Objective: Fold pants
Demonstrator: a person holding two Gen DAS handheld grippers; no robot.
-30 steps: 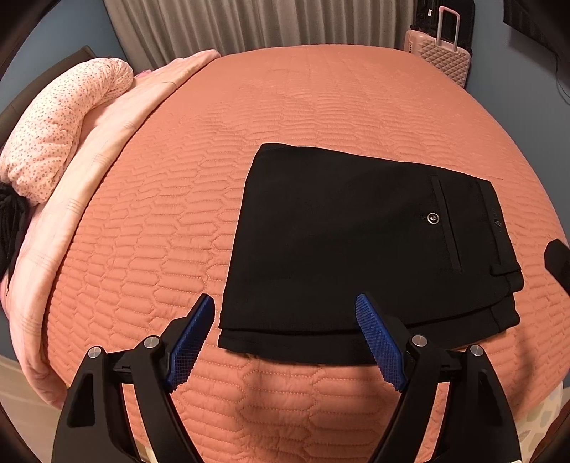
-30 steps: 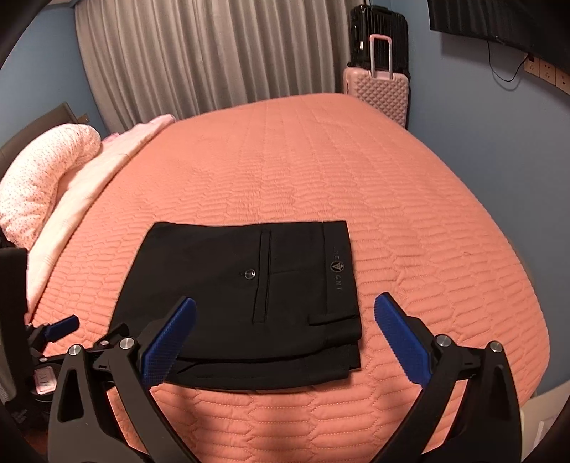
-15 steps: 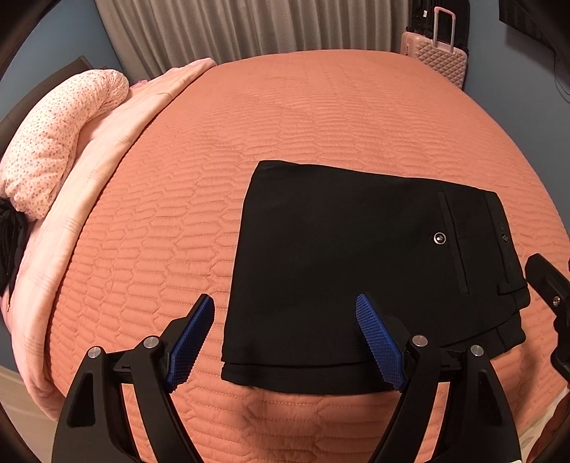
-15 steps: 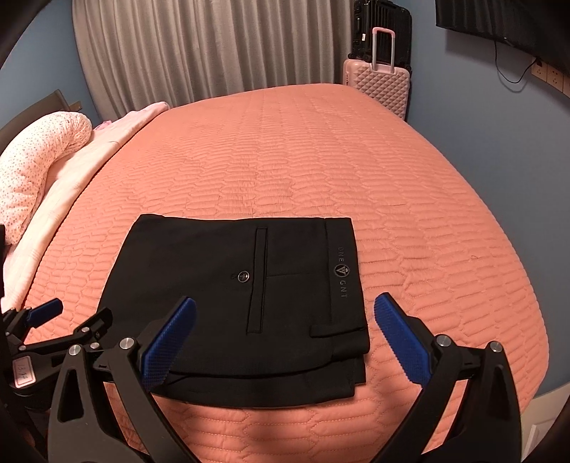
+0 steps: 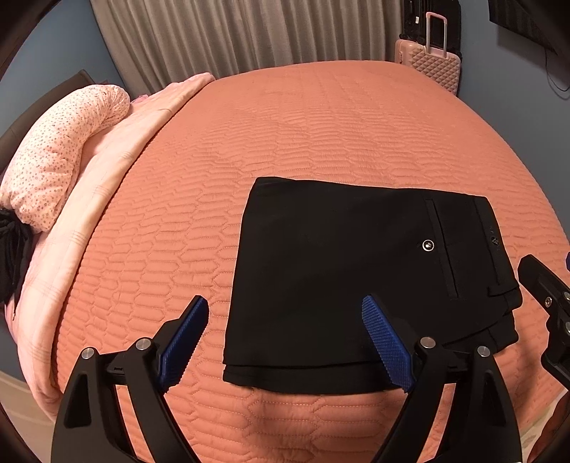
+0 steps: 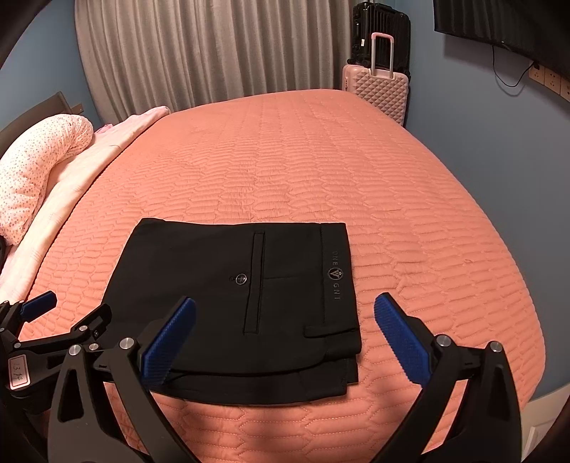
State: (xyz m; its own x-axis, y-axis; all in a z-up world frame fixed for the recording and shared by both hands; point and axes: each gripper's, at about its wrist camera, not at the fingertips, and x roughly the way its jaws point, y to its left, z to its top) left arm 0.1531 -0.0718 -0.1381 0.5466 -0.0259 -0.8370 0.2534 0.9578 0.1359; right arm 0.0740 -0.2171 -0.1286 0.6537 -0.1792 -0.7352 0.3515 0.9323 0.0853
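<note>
Black pants (image 5: 338,270) lie folded into a compact rectangle on the orange quilted bed (image 5: 320,135), waistband to the right, back pocket button up. They also show in the right wrist view (image 6: 228,292). My left gripper (image 5: 285,345) is open and empty, hovering over the fold's near left edge. My right gripper (image 6: 285,342) is open and empty above the near right corner by the waistband. The left gripper shows at the left edge of the right wrist view (image 6: 53,320); the right one shows at the right edge of the left wrist view (image 5: 548,302).
A spotted pink duvet (image 5: 57,156) and pale pink blanket (image 5: 89,228) lie along the bed's left side. A pink suitcase (image 6: 376,89) and a black one (image 6: 381,32) stand by the far corner. Grey curtains (image 6: 206,53) hang behind. A blue wall is on the right.
Both grippers have pulled back and risen slightly, staying open; the pants lie unmoved. The other gripper has come further into each view.
</note>
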